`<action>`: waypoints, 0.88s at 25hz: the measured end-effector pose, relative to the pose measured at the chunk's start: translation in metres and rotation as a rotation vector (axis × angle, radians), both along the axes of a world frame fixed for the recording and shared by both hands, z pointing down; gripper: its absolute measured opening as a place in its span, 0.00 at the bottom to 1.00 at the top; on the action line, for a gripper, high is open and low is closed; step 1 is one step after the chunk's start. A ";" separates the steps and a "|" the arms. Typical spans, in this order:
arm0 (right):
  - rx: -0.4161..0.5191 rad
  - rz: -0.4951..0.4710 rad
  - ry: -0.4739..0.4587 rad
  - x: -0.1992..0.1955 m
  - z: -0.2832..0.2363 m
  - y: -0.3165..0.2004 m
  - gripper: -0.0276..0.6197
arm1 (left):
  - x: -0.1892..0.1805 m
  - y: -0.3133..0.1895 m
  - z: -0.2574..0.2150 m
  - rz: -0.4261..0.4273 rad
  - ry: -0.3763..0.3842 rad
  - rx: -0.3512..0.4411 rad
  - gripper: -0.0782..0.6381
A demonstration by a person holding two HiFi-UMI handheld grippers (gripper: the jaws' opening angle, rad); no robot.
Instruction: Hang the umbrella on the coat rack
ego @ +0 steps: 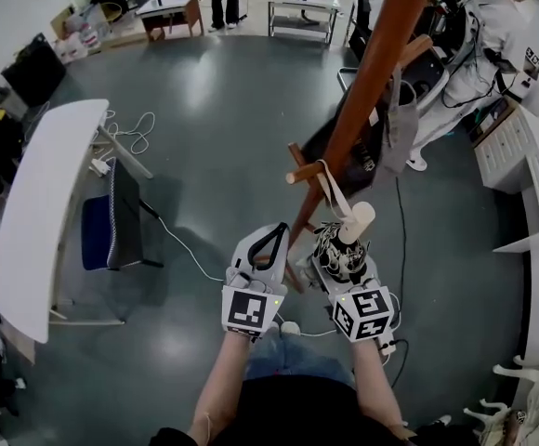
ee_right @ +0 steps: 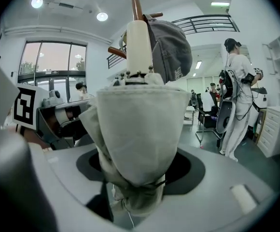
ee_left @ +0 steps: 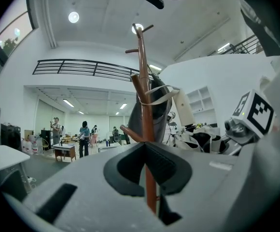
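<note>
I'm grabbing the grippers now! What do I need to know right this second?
Left gripper: shut, nothing in it.
Right gripper: shut on the folded umbrella, handle up.
The coat rack stands right in front. The umbrella's strap seems to be looped over a low peg.
Done: strap on the peg, as far as it shows.
Left: check that the loop sits well, then open the right gripper and let the umbrella hang.

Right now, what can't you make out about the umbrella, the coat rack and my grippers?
- Coat rack top: head view, cut off by the upper edge.
- Its foot: head view, largely hidden behind the left gripper.
- Pads of the right gripper: right gripper view, covered by the umbrella.
</note>
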State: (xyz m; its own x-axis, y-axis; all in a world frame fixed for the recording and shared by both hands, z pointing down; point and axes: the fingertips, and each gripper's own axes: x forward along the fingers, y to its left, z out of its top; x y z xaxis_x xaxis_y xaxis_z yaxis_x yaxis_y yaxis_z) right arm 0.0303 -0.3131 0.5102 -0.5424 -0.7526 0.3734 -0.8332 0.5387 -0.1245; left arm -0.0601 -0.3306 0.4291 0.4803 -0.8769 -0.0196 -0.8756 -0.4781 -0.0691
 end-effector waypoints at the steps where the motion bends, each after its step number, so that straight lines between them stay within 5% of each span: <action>1: 0.001 0.008 0.000 0.002 0.004 0.000 0.51 | 0.001 0.001 0.002 -0.002 0.007 0.001 0.12; 15: 0.093 0.100 0.010 0.035 0.076 -0.004 0.51 | 0.020 0.011 0.084 -0.017 0.000 -0.034 0.12; 22: 0.162 0.058 -0.044 0.023 0.087 -0.011 0.51 | 0.032 0.016 0.113 -0.001 -0.001 -0.073 0.12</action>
State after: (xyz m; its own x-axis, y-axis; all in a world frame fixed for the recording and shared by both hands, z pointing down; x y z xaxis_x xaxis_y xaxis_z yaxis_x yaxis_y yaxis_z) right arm 0.0529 -0.3240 0.5972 -0.5099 -0.8313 0.2212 -0.8589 0.5063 -0.0770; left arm -0.0285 -0.3150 0.5419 0.4796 -0.8763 0.0454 -0.8759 -0.4812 -0.0349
